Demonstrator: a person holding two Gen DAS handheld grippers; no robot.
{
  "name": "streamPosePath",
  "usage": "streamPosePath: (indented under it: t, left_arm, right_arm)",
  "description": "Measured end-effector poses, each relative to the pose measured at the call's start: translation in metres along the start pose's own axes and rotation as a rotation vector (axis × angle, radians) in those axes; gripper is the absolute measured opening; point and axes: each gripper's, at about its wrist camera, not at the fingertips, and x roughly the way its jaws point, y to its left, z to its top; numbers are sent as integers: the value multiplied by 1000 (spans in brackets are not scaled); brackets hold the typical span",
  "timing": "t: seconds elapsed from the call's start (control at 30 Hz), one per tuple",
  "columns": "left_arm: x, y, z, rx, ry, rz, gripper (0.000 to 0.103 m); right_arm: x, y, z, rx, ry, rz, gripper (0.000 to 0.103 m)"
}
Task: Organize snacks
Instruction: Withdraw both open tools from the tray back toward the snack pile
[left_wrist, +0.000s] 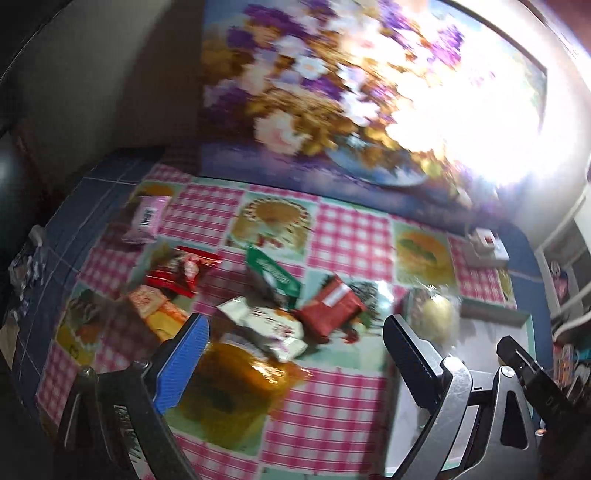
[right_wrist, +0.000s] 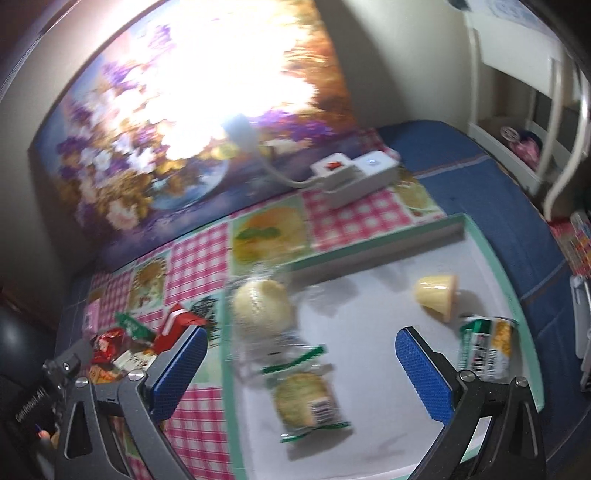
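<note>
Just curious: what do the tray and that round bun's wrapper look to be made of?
The tray looks like plastic or coated board, I can't tell which: matte white floor, mint green rim. The bun wrapper seems thin clear plastic film: the pale bun shows through and glints show on it.

Glare whitens the floral picture (right_wrist: 207, 122); blur smears the snack wrappers (left_wrist: 266, 295).

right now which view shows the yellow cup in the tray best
The right wrist view: the yellow cup lies on its side on the white tray floor, whole and unblocked. The left wrist view does not show it; there the right gripper's arm covers that part of the tray.
</note>
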Motion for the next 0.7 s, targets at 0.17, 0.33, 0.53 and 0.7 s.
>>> streamPosePath:
  t: [0.17,0.33,0.53,0.7]
  left_arm:
    - [-5,42,3,-63,-20,46,95]
    - [-7,80,6,-135,-25,60,95]
    - [-7,116,6,-210,-21,52,95]
    - [-2,140,4,-243,1,93,95]
  right_arm:
    - [2,35,-6,-57,-7,66,103]
    - [8,72,-15,-136,0,99,103]
    - [15,107,-24,-204,9,134,103]
    - [27,133,-33,-235,33,172,103]
